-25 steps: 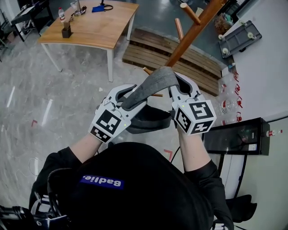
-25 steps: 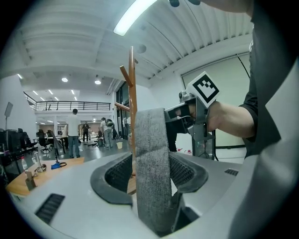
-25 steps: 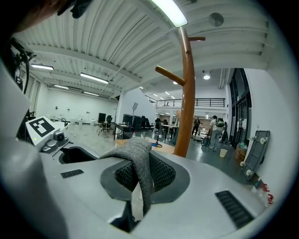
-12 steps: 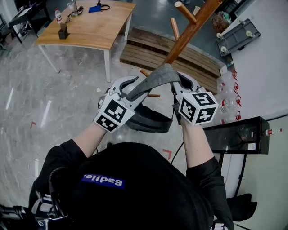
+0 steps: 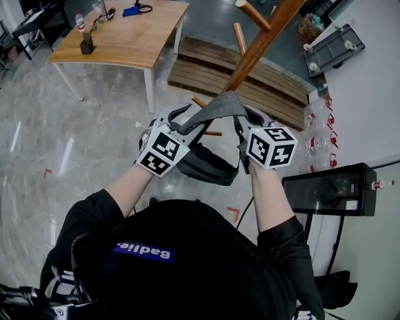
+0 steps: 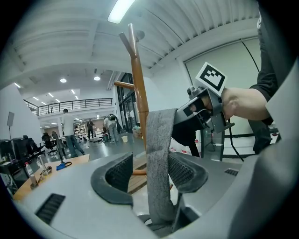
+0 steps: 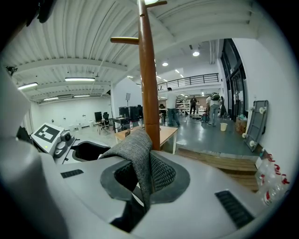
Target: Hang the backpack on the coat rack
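A grey backpack strap (image 5: 220,107) is stretched between my two grippers, and the dark backpack (image 5: 206,165) hangs under them. My left gripper (image 5: 181,120) is shut on the strap's left end (image 6: 158,158). My right gripper (image 5: 245,117) is shut on its right end (image 7: 136,158). The wooden coat rack (image 5: 262,44) rises just beyond the strap, its pole (image 6: 138,93) straight ahead of both jaws (image 7: 148,84). One short peg (image 5: 250,14) sticks out near the top, and lower pegs (image 5: 199,101) sit beside the left gripper. In the left gripper view the right gripper (image 6: 205,107) shows behind the strap.
A wooden table (image 5: 125,37) with small items stands at the far left. A slatted wooden pallet (image 5: 250,81) lies under the rack. A black cabinet (image 5: 325,190) and bottles (image 5: 315,144) are at the right wall. People (image 6: 70,133) stand far off in the hall.
Both grippers have moved forward toward the coat rack pole, carrying the strap and the backpack with them. The strap's top now sits closer to the pole and lower pegs.
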Demonstrator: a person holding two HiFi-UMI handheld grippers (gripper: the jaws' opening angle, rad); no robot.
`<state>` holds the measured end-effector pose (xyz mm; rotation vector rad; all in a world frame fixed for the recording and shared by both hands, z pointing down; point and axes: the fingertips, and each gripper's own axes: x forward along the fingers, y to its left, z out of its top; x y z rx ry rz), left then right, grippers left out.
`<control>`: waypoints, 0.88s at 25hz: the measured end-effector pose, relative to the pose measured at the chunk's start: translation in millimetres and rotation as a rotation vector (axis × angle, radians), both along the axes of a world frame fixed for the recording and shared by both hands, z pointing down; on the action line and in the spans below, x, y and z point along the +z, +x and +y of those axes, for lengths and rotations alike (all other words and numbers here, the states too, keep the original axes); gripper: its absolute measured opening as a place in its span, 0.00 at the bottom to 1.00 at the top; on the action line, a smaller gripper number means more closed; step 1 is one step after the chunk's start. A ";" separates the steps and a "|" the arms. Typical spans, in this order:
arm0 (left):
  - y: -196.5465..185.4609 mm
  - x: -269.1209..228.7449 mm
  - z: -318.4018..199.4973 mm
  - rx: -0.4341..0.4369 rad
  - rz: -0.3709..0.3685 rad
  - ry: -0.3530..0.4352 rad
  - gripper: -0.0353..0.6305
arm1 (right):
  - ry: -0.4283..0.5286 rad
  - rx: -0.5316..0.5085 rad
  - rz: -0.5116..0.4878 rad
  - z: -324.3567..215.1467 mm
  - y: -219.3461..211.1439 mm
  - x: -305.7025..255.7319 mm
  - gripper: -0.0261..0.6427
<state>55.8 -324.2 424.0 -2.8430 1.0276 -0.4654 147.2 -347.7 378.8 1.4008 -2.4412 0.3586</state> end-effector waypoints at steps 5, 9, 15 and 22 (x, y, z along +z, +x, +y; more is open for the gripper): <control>3.9 3.4 -9.1 0.008 0.010 -0.006 0.41 | -0.046 -0.005 -0.057 -6.1 2.3 19.3 0.09; 6.7 8.0 -12.1 0.019 0.024 -0.033 0.41 | -0.099 -0.043 -0.099 -4.6 -3.1 37.7 0.09; 13.5 15.4 -9.3 0.050 0.039 -0.050 0.41 | -0.130 -0.121 -0.102 -1.1 -19.0 61.5 0.09; 19.7 17.2 -6.8 0.046 0.002 -0.003 0.41 | -0.035 -0.144 0.060 0.5 -25.3 75.7 0.25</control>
